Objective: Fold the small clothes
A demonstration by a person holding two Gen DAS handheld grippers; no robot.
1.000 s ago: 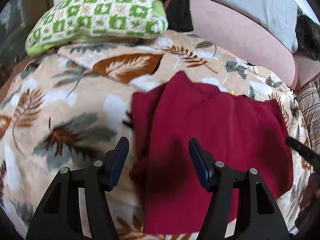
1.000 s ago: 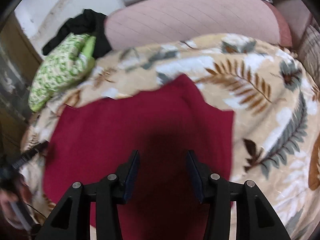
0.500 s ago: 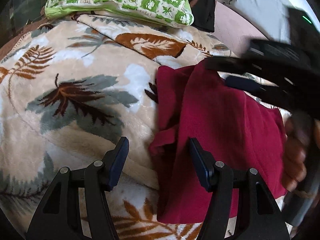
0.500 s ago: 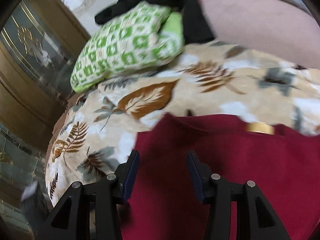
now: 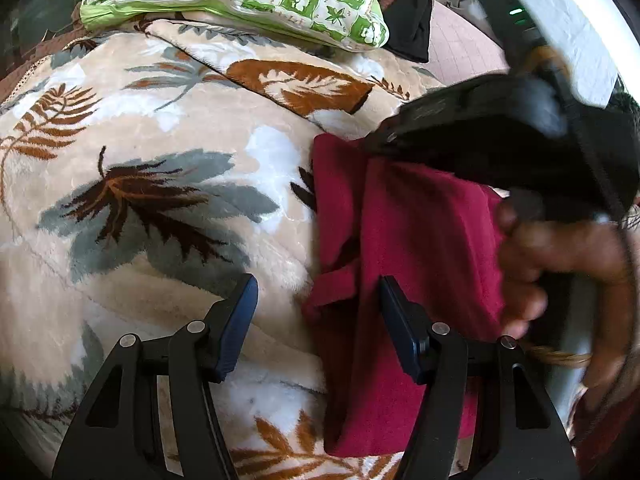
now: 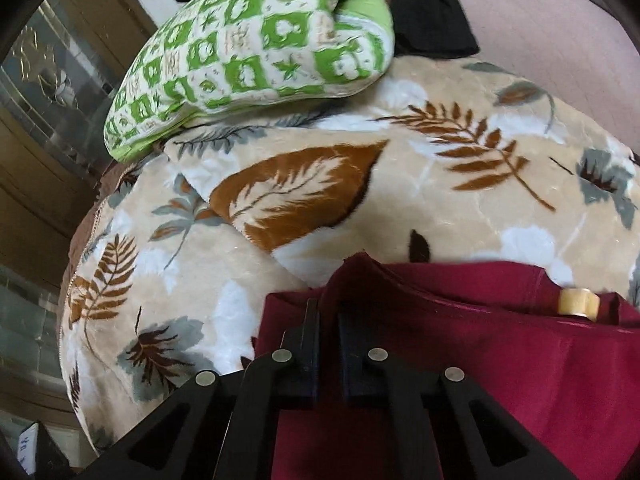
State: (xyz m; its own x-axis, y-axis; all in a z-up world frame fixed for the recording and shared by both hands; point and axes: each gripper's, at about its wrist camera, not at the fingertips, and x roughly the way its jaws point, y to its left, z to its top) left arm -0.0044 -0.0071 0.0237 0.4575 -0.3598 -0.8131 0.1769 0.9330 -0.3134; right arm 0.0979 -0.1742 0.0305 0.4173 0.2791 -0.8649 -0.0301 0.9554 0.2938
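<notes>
Both claws are at the maroon garment (image 5: pixel 412 240) on the leaf-print blanket (image 5: pixel 160 200): the right claw (image 6: pixel 328 320) has just snapped shut, pinching its far corner (fold can begin). Left claw (image 5: pixel 316 312) stays spread, angled down over the near edge, gripping nothing.

A second ago the right gripper (image 6: pixel 328 320) hung half open over the middle of the dark red garment (image 5: pixel 416 248); now it has swung to the garment's far left corner and pinched shut on the edge there — the cloth peaks up between its fingers. The left gripper (image 5: pixel 316 308) has edged toward the garment's near left edge, and the right hand (image 5: pixel 560 272) has come into its view.
</notes>
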